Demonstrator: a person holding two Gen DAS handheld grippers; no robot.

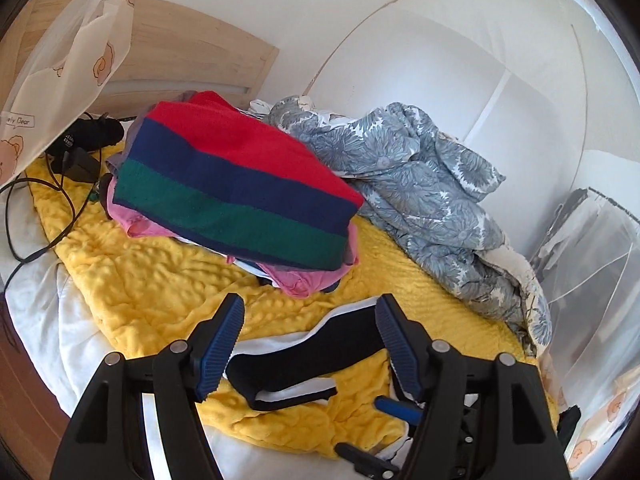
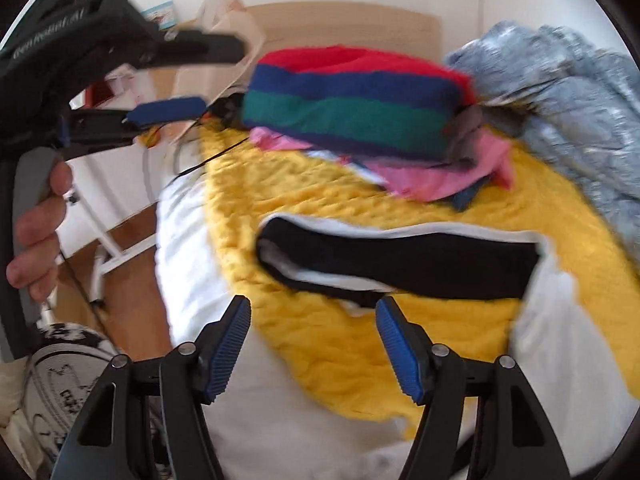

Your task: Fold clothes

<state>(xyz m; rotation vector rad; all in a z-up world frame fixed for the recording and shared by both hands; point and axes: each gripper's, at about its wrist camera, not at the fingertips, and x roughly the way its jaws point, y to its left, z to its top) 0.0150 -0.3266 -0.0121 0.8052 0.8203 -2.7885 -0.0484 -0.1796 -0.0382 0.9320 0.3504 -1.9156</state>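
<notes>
A black garment with white trim (image 1: 304,356) lies crumpled on the yellow blanket (image 1: 152,280), just beyond my left gripper (image 1: 310,312). The left jaws stand open with nothing between the blue pads. In the blurred right wrist view the same black garment (image 2: 400,264) lies right in front of my right gripper (image 2: 313,312), which is also open and holds nothing. My left gripper (image 2: 212,78) shows at the upper left there, held by a hand (image 2: 40,216). Behind the garment sits a stack topped by a folded red, navy and green striped sweater (image 1: 240,184) over pink clothes (image 1: 304,284).
A grey floral duvet (image 1: 432,184) is bunched at the right of the bed. A black charger and cable (image 1: 80,160) lie at the far left by the wooden headboard (image 1: 192,52). White netting (image 1: 592,280) hangs at the right. The bed's left edge drops to a wooden floor (image 2: 132,264).
</notes>
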